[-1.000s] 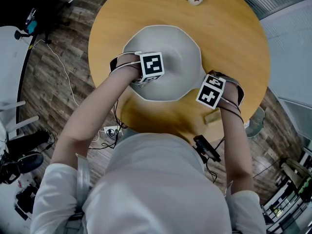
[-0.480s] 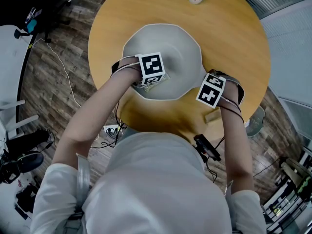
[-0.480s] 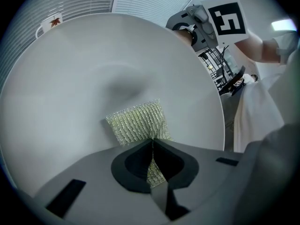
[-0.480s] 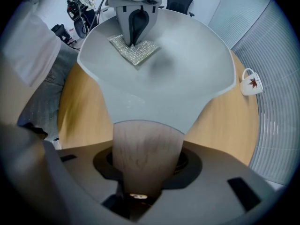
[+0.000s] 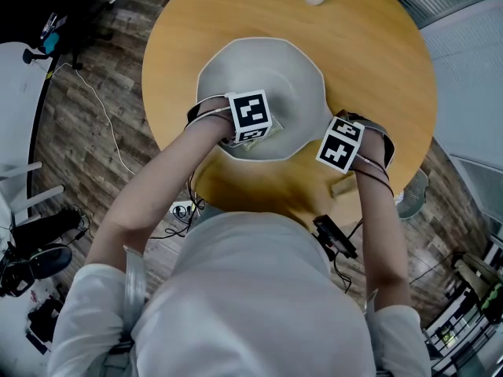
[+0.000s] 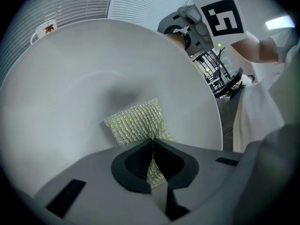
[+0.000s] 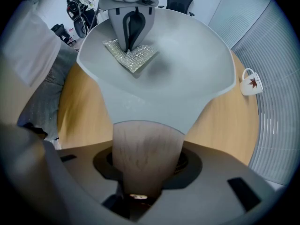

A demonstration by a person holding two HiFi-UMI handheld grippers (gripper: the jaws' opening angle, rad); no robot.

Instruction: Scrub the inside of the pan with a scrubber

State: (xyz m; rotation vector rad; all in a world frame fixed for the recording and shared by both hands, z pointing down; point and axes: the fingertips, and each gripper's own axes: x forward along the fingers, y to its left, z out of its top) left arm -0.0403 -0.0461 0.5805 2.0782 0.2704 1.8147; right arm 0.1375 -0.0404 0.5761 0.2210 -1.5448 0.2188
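Here the left gripper (image 6: 152, 144), tilted steeply down, is clamped on the scrubber (image 6: 136, 123) pressed flat inside the pan (image 7: 183, 74); the right gripper (image 7: 143, 172), pointing straight down, grips the pan's wooden handle (image 7: 143, 144).

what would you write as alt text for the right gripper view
The right gripper clamps the wooden handle of a pale pan. At the pan's far side the left gripper holds a scrubber against the inside. A mug stands on the table at right.
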